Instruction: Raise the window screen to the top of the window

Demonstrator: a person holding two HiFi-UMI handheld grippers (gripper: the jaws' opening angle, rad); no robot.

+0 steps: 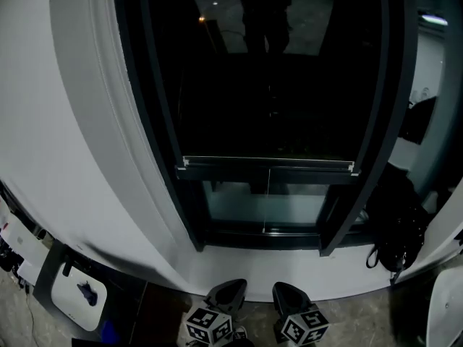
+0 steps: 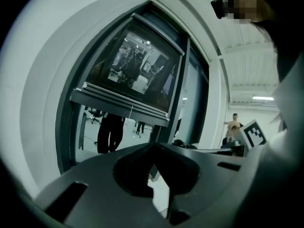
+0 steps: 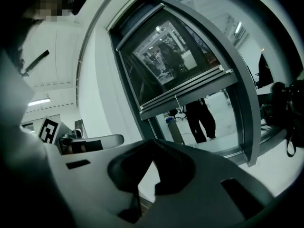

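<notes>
Jaws of both tools are pressed together with nothing between them, so neither holds anything. The left gripper (image 1: 227,292) and the right gripper (image 1: 288,292) hang side by side well below the pale metal bottom rail (image 1: 268,165) of the dark mesh window screen (image 1: 268,85), and they do not touch it. Clear glass (image 1: 289,208) shows under that rail, so I judge the screen is only partly up. A thin cord (image 1: 269,194) seems to hang under the rail's middle, but it is dark there. The grippers probably must come up to the rail before lifting.
</notes>
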